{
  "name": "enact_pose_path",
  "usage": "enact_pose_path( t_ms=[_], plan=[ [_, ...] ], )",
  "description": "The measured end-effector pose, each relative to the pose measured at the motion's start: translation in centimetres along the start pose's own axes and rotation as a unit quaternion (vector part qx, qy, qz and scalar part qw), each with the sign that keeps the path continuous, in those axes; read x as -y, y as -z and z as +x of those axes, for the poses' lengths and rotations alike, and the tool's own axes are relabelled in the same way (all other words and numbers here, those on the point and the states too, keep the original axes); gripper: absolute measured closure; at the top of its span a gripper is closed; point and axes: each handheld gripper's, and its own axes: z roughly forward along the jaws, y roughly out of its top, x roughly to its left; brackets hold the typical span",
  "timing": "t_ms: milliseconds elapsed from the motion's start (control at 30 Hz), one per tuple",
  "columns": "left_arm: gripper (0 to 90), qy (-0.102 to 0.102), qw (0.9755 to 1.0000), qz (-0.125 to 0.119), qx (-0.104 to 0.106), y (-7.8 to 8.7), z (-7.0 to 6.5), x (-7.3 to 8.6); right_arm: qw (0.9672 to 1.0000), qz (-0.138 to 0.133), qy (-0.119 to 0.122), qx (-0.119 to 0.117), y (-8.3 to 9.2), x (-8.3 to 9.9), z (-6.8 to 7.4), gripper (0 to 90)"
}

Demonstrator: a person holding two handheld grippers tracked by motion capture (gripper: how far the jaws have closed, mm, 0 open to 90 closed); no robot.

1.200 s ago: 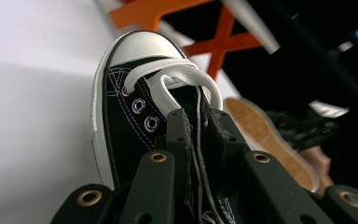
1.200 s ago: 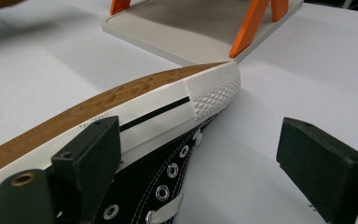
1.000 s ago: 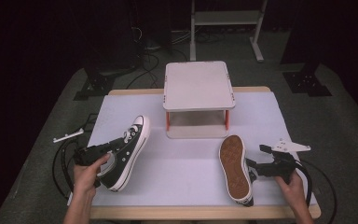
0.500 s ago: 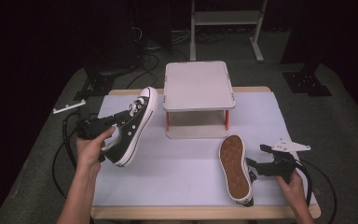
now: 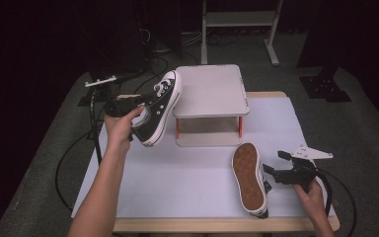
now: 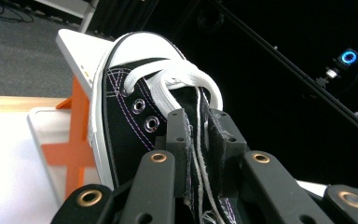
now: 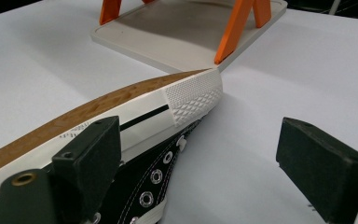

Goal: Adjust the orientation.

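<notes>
On the white-covered table (image 5: 192, 177) stands a grey two-tier stand with orange legs (image 5: 210, 92), beside which the left gripper (image 5: 123, 105) pinches a raised black canvas sneaker (image 5: 159, 106), while the right gripper (image 5: 288, 175), jaws spread, flanks an overturned brown-soled sneaker (image 5: 249, 178).
</notes>
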Motion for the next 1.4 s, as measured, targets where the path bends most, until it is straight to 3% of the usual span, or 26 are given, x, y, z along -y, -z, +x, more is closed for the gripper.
enact_pose_path(
  t_ms=[467, 667, 900, 1133, 1400],
  plan=[
    [79.5, 0.012, 0.9986, -0.004, -0.051, -8.8, -1.3, -4.0, 0.9999, -0.009, -0.005, 0.000, 0.3, 0.0, -0.4, 13.7],
    [79.5, 0.012, 0.9959, 0.003, -0.090, -11.7, -1.3, -4.3, 0.9998, -0.014, -0.011, -0.001, 0.2, 0.0, -0.6, 13.9],
    [79.3, 0.016, 0.9937, 0.009, -0.111, -14.1, -1.4, -3.2, 0.9998, -0.015, -0.010, -0.003, 0.1, 0.0, -0.6, 13.9],
    [78.9, 0.017, 0.9914, 0.009, -0.129, -15.5, -1.9, -2.6, 0.9999, -0.014, -0.007, -0.005, 0.1, -0.1, -0.4, 13.9],
    [77.3, 0.012, 0.9911, 0.021, -0.131, -16.2, -2.2, -2.1, 0.9998, -0.015, -0.007, -0.007, 0.1, -0.1, -0.3, 13.8]
  ],
)
